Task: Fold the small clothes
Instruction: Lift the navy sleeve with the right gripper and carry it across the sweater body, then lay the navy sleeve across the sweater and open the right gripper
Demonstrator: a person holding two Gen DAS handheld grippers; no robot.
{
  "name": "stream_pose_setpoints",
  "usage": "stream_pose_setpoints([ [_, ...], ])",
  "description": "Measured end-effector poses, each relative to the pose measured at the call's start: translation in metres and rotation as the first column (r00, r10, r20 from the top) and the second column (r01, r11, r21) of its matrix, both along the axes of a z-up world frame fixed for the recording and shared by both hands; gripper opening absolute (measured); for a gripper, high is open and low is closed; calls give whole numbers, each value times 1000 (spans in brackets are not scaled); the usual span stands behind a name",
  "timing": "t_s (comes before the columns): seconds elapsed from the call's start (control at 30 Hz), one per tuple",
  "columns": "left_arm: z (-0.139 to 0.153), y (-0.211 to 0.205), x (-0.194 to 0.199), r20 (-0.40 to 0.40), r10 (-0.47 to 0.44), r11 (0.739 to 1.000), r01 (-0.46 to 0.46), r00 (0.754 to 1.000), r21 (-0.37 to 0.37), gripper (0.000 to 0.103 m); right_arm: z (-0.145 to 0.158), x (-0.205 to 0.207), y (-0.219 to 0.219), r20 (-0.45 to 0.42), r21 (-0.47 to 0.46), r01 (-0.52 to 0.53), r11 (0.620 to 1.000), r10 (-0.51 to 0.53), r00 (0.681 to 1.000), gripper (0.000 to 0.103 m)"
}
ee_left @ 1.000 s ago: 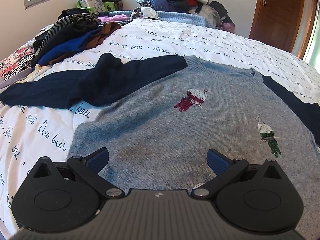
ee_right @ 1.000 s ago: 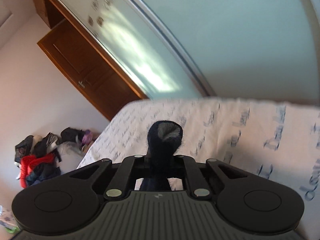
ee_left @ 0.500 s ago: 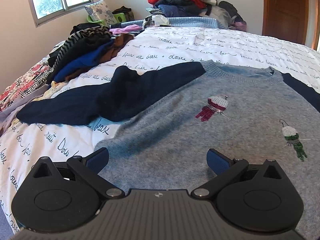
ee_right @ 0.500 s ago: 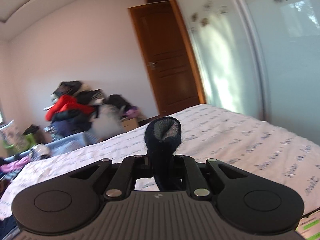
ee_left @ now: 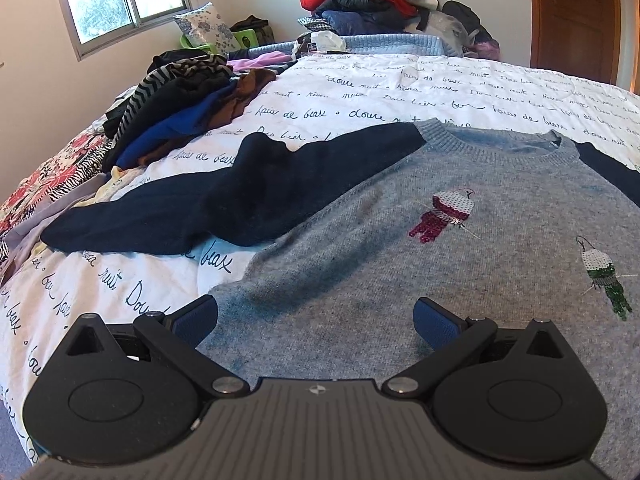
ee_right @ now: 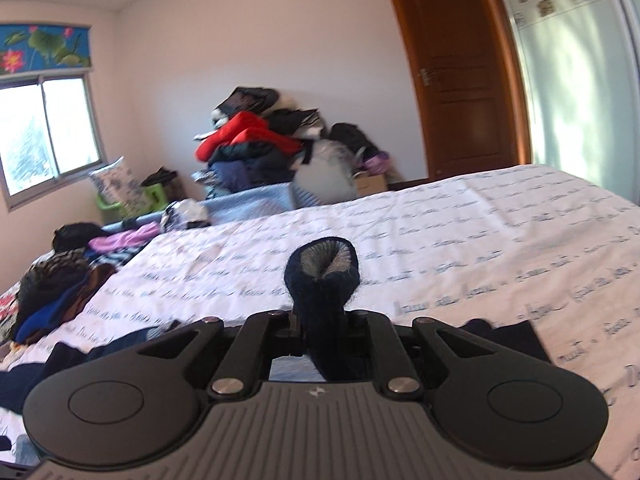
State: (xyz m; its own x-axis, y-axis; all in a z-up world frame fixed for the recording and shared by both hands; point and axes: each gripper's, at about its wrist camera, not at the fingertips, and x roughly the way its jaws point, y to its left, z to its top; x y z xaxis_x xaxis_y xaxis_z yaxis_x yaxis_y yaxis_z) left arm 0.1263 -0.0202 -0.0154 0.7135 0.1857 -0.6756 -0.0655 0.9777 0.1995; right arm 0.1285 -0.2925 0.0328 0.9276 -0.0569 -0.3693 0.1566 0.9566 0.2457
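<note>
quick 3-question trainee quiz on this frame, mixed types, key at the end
1. True or false: the left gripper is open, its jaws standing wide over the grey sweater.
2. What is the right gripper shut on? A) the bedspread B) the navy sleeve cuff C) a pillow
3. Fill in: the other navy sleeve lies on the white ____ printed with script.

Key
1. True. Nothing is between the pads.
2. B. The cuff sticks up past the closed jaws.
3. bedspread.
</note>
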Motion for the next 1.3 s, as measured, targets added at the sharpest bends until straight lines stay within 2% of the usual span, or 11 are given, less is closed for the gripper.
stream_pose_setpoints([
  [0.37, 4, 15, -4, 29, -12, 999, 13, 1000, -37, 103, -10, 35, 68, -57, -82, -128, 988, 123, 991, 10],
  [0.73, 3, 27, -3, 32, 7, 999, -5, 999, -42, 103, -24, 69, 124, -137, -150, -233, 961, 214, 967, 10],
  [1.07, 7, 42, -5, 33, 45, 999, -44, 998, -23, 103, -32, 91, 181, -177, -191, -341, 921, 309, 934, 10],
  [1.3, 7, 53, -6, 29, 63, 998, -63, 998, -28, 103, -39, 104, 203, -195, -180, -367, 913, 333, 923, 10],
])
